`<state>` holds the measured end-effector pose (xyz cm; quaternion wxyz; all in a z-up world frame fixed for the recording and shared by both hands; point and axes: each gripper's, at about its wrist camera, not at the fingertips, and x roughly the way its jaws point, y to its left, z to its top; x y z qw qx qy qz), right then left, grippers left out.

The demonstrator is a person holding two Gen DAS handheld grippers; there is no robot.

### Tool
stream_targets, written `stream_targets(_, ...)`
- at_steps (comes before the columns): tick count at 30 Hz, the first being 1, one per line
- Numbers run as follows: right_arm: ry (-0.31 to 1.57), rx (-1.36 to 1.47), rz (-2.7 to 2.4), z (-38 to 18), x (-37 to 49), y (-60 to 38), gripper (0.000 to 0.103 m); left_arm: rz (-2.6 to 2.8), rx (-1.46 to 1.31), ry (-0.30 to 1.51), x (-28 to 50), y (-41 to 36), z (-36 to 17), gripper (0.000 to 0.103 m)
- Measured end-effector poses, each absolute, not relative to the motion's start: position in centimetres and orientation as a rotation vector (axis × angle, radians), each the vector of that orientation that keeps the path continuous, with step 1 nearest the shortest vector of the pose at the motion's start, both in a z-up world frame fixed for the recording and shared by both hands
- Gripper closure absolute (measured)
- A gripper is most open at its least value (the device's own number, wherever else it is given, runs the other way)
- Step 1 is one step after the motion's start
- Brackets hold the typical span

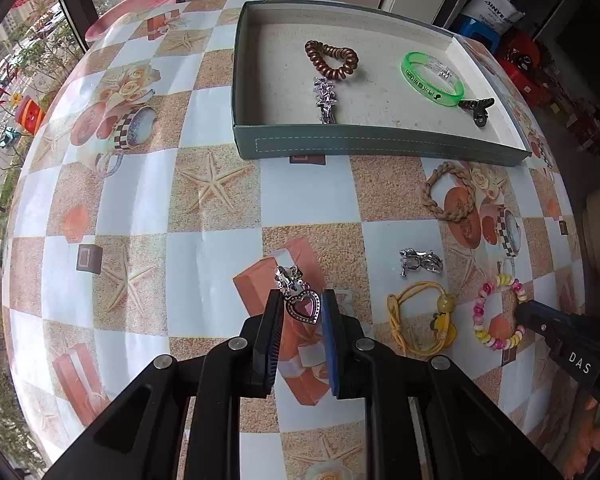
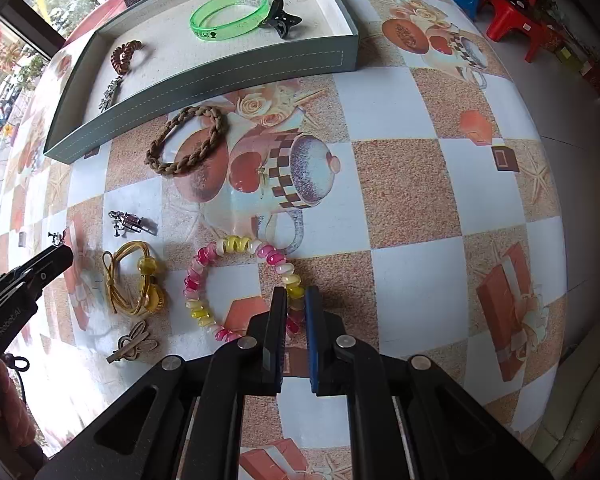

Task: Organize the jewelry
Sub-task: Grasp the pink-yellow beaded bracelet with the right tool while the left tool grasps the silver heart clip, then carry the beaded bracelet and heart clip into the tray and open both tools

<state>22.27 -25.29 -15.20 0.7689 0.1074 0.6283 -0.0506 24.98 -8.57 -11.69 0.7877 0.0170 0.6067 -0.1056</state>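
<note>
Both grippers are at the pick-up step. The left gripper (image 1: pixel 301 308) has its jaws closed on a heart-shaped hair clip (image 1: pixel 302 306); the right gripper (image 2: pixel 296 304) pinches a pink-and-yellow spiral hair tie (image 2: pixel 236 280). Next move, likely: carrying both ahead of the jaws into the grey-green tray (image 1: pixel 380 145).

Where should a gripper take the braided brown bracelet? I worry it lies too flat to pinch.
Grip one strand of the braided brown bracelet from straight above, jaws straddling the cord on the side away from the tray. It lies flat as an open ring on the table, so its hollow middle leaves room for one finger inside, one outside.
</note>
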Motion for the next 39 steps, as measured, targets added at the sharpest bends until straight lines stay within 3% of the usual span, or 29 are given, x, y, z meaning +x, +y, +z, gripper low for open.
stream_targets(22,1.243,0.370,-0.011,-8.1,24.4,-30.8,0.093,-0.315,-0.059,1.145,26.7,-6.6,-2.5,0.071)
stream_targets(31,1.197,0.349,0.036,-5.8,29.9,-31.1,0.094,-0.312,-0.053,1.111,30.7,-8.4,-2.2,0.071)
stream_targets(39,1.222,0.328,0.066,-7.2,34.8,-30.3,0.094,-0.311,-0.047,1.141,34.1,-10.5,-4.3,0.071)
